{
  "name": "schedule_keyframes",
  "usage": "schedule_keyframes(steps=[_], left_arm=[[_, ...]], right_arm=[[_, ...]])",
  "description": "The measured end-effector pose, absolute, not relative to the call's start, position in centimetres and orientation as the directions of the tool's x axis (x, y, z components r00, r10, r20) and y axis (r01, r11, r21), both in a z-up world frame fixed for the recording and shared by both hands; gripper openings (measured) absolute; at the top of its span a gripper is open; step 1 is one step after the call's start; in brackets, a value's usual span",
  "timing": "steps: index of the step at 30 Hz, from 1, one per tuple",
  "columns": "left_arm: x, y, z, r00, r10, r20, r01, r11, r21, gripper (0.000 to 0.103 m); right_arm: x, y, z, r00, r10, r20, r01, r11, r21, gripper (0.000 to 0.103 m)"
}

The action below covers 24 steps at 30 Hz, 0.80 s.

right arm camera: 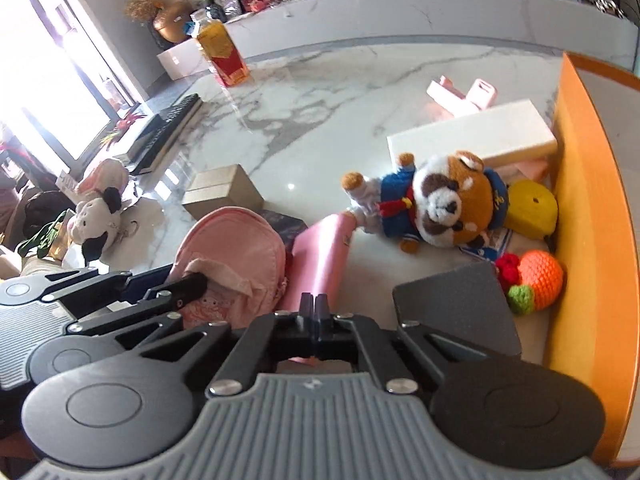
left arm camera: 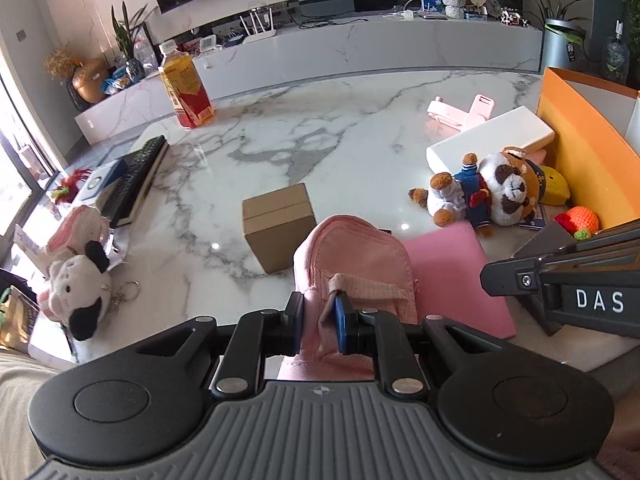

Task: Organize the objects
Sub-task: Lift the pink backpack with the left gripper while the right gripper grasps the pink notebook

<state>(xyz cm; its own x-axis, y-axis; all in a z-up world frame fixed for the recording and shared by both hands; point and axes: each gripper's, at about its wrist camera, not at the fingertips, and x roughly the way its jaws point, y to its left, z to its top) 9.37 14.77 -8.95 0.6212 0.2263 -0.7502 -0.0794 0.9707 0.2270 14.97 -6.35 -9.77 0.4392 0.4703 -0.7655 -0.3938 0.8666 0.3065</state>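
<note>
My left gripper (left arm camera: 320, 320) is shut on the top flap of a small pink backpack (left arm camera: 352, 256), which stands at the near edge of the marble table; the backpack also shows in the right wrist view (right arm camera: 236, 244). My right gripper (right arm camera: 315, 308) is shut, its fingertips pressed together over a pink flat pad (right arm camera: 320, 264); whether it pinches the pad's edge I cannot tell. The pad also shows in the left wrist view (left arm camera: 452, 276). A red panda plush (right arm camera: 432, 200) lies beyond. An orange box (right arm camera: 588, 208) stands at the right.
A cardboard box (left arm camera: 278, 226), white long box (left arm camera: 492, 136), pink stand (left arm camera: 464, 112), drink carton (left arm camera: 186, 88), remote (left arm camera: 136, 180) and cow plush (left arm camera: 80, 288) lie on the table (left arm camera: 304, 132). A knitted orange fruit (right arm camera: 536, 280), yellow toy (right arm camera: 532, 208) and dark grey box (right arm camera: 456, 304) sit by the orange box.
</note>
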Motion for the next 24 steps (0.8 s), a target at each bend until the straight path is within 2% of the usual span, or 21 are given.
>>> schedule_keyframes(steps=[3, 6, 7, 9, 11, 13, 16, 24], left_arm=[[9.0, 14.2, -9.1, 0.621, 0.341, -0.705, -0.087, 0.925, 0.37, 0.019], [8.9, 14.3, -9.1, 0.629, 0.313, -0.711, -0.062, 0.933, 0.355, 0.019], [8.9, 14.4, -9.0, 0.631, 0.286, -0.721, -0.053, 0.943, 0.328, 0.019], [9.2, 13.9, -9.2, 0.631, 0.26, -0.731, -0.032, 0.95, 0.31, 0.019], [9.5, 13.2, -9.6, 0.631, 0.263, -0.729, -0.013, 0.944, 0.329, 0.019], [9.8, 12.9, -9.8, 0.629, 0.259, -0.733, -0.005, 0.944, 0.33, 0.019], [10.1, 13.3, -10.0, 0.618, 0.261, -0.741, -0.019, 0.948, 0.318, 0.019], [11.0, 14.2, -10.4, 0.595, 0.266, -0.758, -0.042, 0.953, 0.301, 0.019]], right_arm=[[15.1, -5.3, -10.3, 0.399, 0.495, -0.772, -0.415, 0.848, 0.329, 0.0], [15.1, -5.7, -10.9, 0.399, 0.471, -0.786, -0.377, 0.866, 0.327, 0.001], [15.2, -5.9, -11.2, 0.4, 0.452, -0.797, -0.355, 0.878, 0.32, 0.007], [15.4, -6.5, -11.9, 0.385, 0.43, -0.816, -0.331, 0.89, 0.313, 0.011], [15.4, -6.9, -12.6, 0.37, 0.403, -0.837, -0.313, 0.903, 0.296, 0.019], [15.5, -7.2, -13.2, 0.366, 0.375, -0.852, -0.286, 0.916, 0.28, 0.034], [16.0, -7.3, -13.8, 0.373, 0.349, -0.86, -0.261, 0.928, 0.264, 0.047], [18.1, -6.3, -14.5, 0.381, 0.394, -0.836, -0.255, 0.914, 0.315, 0.052]])
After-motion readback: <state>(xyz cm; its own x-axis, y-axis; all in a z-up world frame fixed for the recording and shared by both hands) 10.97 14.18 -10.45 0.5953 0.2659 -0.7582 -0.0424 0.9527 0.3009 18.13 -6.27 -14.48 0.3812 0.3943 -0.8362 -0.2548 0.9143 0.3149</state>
